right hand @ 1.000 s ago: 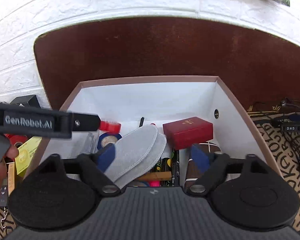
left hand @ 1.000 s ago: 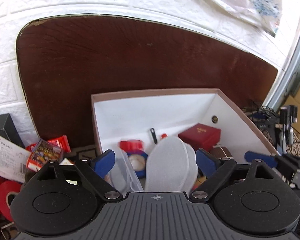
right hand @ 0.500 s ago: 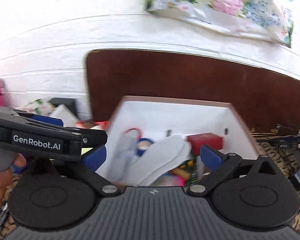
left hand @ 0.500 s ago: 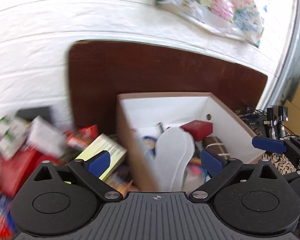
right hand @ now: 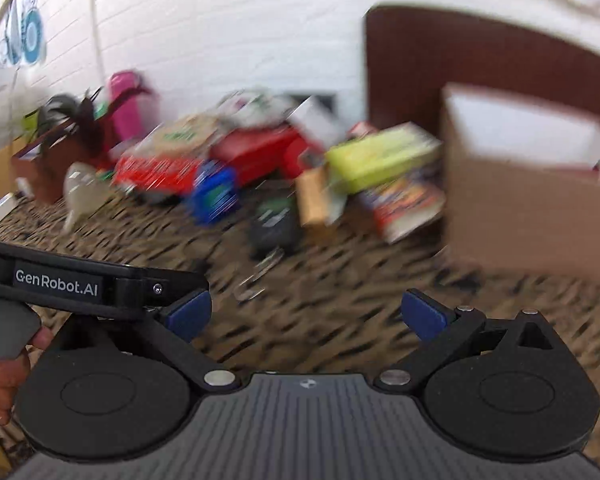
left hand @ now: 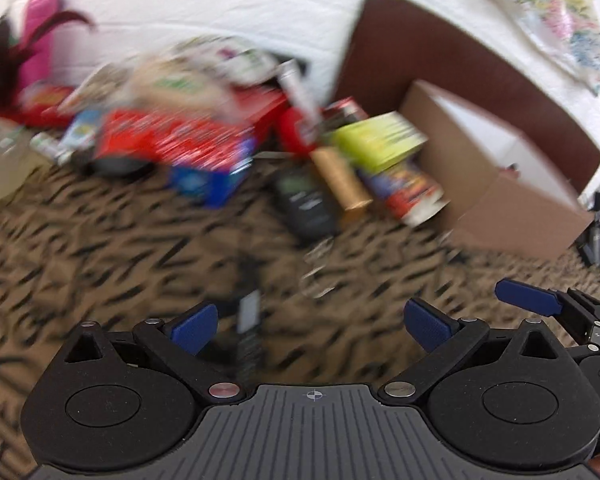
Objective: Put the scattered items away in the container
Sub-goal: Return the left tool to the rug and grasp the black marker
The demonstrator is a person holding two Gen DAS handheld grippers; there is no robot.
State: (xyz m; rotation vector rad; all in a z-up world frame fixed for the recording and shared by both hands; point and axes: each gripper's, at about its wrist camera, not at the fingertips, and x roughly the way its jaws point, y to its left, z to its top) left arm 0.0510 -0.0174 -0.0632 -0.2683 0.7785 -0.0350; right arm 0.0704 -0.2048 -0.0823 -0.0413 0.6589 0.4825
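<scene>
Both tools are spread wide with nothing between the pads: the left tool [left hand: 312, 326] low in its frame, the right tool [right hand: 306, 316] likewise. The box [left hand: 500, 196] sits at the right edge on the patterned cloth [left hand: 120, 248]; the pile [left hand: 228, 132] lies beside it, centre-left. Everything is blurred, so a grab made now could miss or knock packets into the box wall. Only the right view shows the person's hand [right hand: 4, 376]; only the left shows the floral bag [left hand: 560, 20].
</scene>
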